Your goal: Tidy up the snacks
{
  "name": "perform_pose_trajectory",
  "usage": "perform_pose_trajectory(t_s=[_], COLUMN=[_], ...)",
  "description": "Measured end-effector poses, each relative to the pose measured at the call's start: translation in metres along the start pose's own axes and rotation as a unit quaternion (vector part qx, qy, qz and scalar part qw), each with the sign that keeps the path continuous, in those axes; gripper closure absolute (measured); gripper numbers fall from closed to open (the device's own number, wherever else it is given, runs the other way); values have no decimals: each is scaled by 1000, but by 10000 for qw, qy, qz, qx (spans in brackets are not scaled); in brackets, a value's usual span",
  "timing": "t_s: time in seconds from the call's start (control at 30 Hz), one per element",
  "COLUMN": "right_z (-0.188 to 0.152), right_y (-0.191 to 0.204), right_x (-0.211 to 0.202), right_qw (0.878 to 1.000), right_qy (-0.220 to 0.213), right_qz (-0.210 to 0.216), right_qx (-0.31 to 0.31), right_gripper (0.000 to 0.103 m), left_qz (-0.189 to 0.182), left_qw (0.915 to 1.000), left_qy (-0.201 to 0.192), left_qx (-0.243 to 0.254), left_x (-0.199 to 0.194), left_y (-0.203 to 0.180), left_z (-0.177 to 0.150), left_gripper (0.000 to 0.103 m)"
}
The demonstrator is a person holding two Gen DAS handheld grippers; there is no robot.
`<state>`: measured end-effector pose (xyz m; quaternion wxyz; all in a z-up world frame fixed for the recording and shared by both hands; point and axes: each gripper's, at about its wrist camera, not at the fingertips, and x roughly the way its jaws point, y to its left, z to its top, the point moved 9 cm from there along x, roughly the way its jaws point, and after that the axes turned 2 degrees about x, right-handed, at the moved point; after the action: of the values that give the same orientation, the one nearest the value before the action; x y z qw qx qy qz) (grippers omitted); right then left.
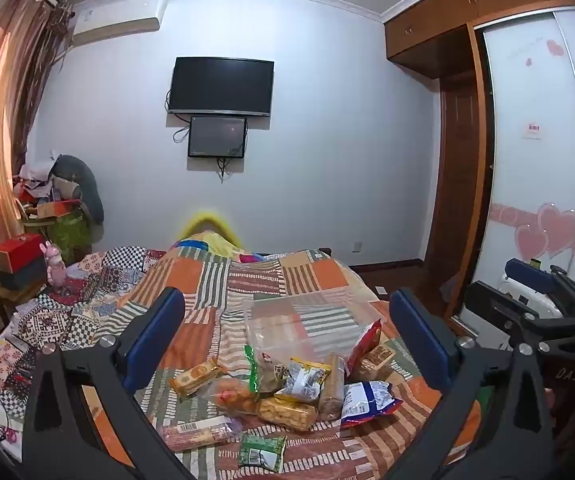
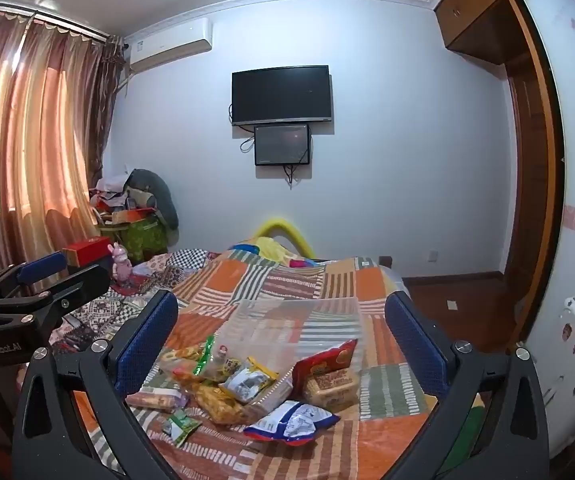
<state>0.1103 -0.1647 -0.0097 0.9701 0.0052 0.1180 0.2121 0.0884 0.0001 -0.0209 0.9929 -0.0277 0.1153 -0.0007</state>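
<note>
Pale blue-white wall [image 2: 407, 160] with black flat TV [image 2: 281, 95], smaller dark screen [image 2: 282, 145] just under it, cables hanging. White air conditioner unit [image 2: 171, 46] high near the left corner. Pinkish-brown curtains [image 2: 27, 128] at left, backlit. Wooden wardrobe with overhead cabinets [image 1: 467, 8] at right, white sliding door with pink hearts [image 1: 539, 160]. Bed with orange-striped patchwork cover [image 2: 287, 280]. Cluttered pile of boxes and bags [image 2: 135, 208] in the far left corner. Dark wooden floor [image 2: 455, 300].

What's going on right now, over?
Both sets of jaws wide open, holding nothing. Snack packets piled loose on the quilt, untouched. Clear plastic box just behind the pile. Nothing in the way.
</note>
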Motion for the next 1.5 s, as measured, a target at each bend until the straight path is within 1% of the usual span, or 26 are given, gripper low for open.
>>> perform_pose_trajectory(t_s=[0.13, 0.17, 0.37, 0.47, 0.5, 0.67, 1.5], right_z=[-1, -1, -3, -1, -1, -5, -2], right_y=[-1, -1, -1, -1, -1, -1, -4], right_x=[0, 0, 0, -1, -1, 0, -3], right_qw=[10000, 10000, 10000, 10000, 10000, 10000, 10000], right_qy=[-3, -1, 9, 9, 11, 15, -12], right_qz=[-8, -10, -10, -8, -13, 5, -15], right_qx=[11, 13, 40, 50, 56, 76, 94], right_gripper=[0, 0, 0, 0, 0, 0, 0], left_qz=[-104, 2, 38, 28, 47, 47, -3], left_qw=[9999, 10000, 9999, 9999, 9999, 9999, 9999], left_qy=[60, -12, -71, -45, -52, -45, -54], left_qx=[-6, 77, 132, 106, 143, 125, 134], left_x=[4, 0, 0, 1, 0, 1, 1], left_y=[4, -2, -1, 3, -5, -5, -11], left_z=[-1, 0, 3, 4, 1, 1, 1], left_gripper=[0, 0, 0, 0, 0, 0, 0])
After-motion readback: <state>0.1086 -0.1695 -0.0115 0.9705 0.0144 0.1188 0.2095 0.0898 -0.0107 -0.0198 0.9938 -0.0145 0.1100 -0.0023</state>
